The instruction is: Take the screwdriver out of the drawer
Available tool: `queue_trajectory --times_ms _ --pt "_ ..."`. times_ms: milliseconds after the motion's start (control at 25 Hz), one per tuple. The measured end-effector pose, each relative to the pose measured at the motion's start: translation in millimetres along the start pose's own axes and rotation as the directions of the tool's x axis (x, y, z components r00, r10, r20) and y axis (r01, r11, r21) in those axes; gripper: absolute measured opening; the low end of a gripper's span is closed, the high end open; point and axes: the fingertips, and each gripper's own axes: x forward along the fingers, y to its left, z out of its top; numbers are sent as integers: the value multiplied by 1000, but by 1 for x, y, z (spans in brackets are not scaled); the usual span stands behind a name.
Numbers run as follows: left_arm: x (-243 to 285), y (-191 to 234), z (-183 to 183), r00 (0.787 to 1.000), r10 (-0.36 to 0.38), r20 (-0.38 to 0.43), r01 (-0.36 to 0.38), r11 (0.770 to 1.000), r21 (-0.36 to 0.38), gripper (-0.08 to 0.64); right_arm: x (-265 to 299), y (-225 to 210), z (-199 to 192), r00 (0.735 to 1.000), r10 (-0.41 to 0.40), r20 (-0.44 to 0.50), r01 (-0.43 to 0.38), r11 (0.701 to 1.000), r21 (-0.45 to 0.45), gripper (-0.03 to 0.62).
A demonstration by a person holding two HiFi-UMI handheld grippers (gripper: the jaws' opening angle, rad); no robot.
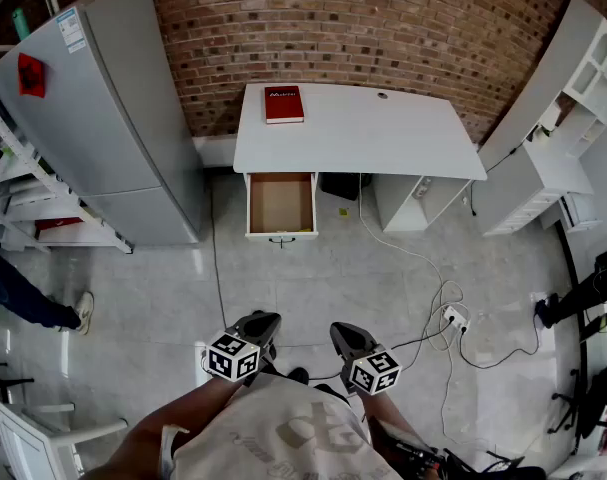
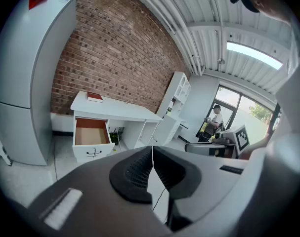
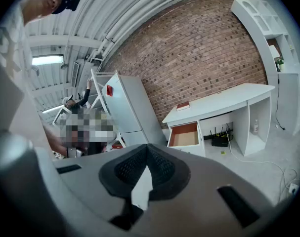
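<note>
No screwdriver can be made out. The open white drawer with a brown inside [image 1: 280,204] hangs under the left end of the white desk [image 1: 383,133], and what shows of its bottom looks bare. The left gripper [image 1: 260,325] and right gripper [image 1: 346,334] sit close to the person's body, each with its jaws pressed together on nothing, probably because the approach has not begun. The drawer lies at twelve o'clock from them, well apart. A red book [image 1: 284,104] lies on the desk at the drawer's twelve o'clock and a tall grey cabinet [image 1: 123,108] stands at its nine. The white floor cable [image 1: 423,268], at two o'clock from the grippers, stays off the direct path.

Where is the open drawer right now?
In the head view the open drawer sticks out under the white desk's left end, just below the red book.
</note>
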Motion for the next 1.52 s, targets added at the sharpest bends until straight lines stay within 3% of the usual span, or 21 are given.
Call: queue_trajectory --times_ms 280,760,1080,1520 --pt "-16 8 -9 999 29 13 -29 999 -16 10 5 10 -5 1000 7 -1 -7 1000 -7 6" --pt "-6 7 11 1000 -7 19 7 999 34 11 4 5 3 999 -27 29 27 1000 -9 6" --pt "-10 17 7 999 28 28 -28 1000 10 10 16 10 7 1000 20 15 -20 999 -30 6" --pt "-2 40 17 998 58 29 -58 998 -27 11 40 -7 9 999 -15 -40 15 1000 2 6"
